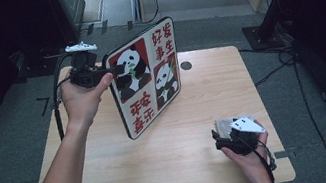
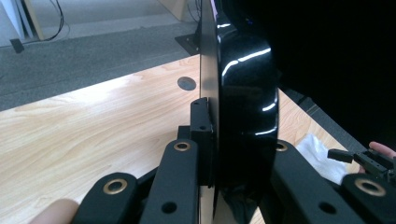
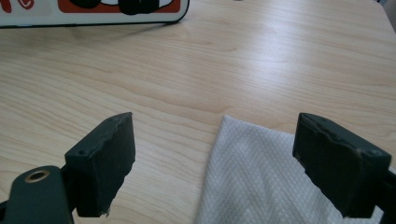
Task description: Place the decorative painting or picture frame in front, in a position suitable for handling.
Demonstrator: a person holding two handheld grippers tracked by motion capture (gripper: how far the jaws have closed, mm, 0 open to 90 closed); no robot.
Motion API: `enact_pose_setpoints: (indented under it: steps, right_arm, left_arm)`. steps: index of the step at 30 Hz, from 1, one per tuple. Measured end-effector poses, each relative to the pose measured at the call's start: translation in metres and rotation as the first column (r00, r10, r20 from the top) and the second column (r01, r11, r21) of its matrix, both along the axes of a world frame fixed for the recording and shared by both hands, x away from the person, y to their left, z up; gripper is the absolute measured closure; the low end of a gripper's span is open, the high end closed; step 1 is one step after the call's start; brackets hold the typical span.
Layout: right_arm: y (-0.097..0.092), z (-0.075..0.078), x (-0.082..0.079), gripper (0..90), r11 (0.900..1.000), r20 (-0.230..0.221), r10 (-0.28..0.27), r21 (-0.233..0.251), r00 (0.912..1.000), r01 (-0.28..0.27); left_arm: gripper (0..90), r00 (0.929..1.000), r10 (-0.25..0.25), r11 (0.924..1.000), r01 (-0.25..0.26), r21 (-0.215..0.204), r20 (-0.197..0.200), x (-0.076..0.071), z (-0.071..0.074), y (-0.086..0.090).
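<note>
A flat board [image 1: 147, 84] printed with pandas and red characters stands tilted on its lower corner above the wooden table [image 1: 174, 165]. My left gripper [image 1: 115, 70] is shut on its upper left edge. In the left gripper view the board [image 2: 247, 93] is edge-on, its back glossy black, and my left gripper [image 2: 226, 140] pinches it between the jaws. A white textured cloth [image 3: 261, 182] lies on the table at the near right. Just above it my right gripper [image 3: 219, 163] stands open, pads off the cloth. In the high view my right gripper [image 1: 219, 138] hovers by the cloth [image 1: 222, 124].
A round cable hole [image 1: 186, 65] sits in the table's far side, behind the board. Grey carpet surrounds the table, with cables and dark stands at the far right [image 1: 270, 21]. Bare wood lies between the board and the cloth.
</note>
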State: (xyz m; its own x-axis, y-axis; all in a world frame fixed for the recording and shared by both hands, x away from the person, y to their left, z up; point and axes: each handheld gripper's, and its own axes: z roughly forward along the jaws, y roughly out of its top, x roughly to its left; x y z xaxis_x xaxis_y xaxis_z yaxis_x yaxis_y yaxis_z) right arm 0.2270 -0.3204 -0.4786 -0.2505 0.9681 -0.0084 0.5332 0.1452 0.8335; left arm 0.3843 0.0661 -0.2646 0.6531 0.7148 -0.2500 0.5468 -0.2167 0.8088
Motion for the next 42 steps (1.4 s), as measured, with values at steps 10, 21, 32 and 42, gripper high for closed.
enact_pose_setpoints:
  steps: [10, 21, 32, 42]
  right_arm:
    - [0.045, 0.016, 0.019, 13.5, 0.9935, -0.029, 0.095, 0.065, 0.9950, -0.093]
    - [0.097, -0.005, 0.079, 15.5, 0.9854, -0.083, 0.155, 0.083, 0.9843, -0.149]
    - [0.120, -0.033, 0.113, 35.7, 0.9755, -0.124, 0.162, 0.169, 0.9789, -0.140]
    - [0.134, -0.042, 0.123, 60.1, 0.9605, -0.078, 0.185, 0.225, 0.9796, -0.163]
  left_arm:
    - [82.6, 1.0000, -0.005, 1.0000, 0.005, 0.000, 0.004, 0.000, 0.005, 0.002]
    - [82.5, 0.9999, -0.004, 0.9999, 0.003, -0.016, -0.011, 0.001, 0.006, 0.009]
    - [82.5, 0.9998, 0.003, 0.9997, -0.004, -0.024, -0.017, 0.002, 0.005, 0.011]
    - [82.4, 0.9999, -0.003, 0.9997, 0.003, -0.023, -0.017, 0.002, 0.005, 0.012]
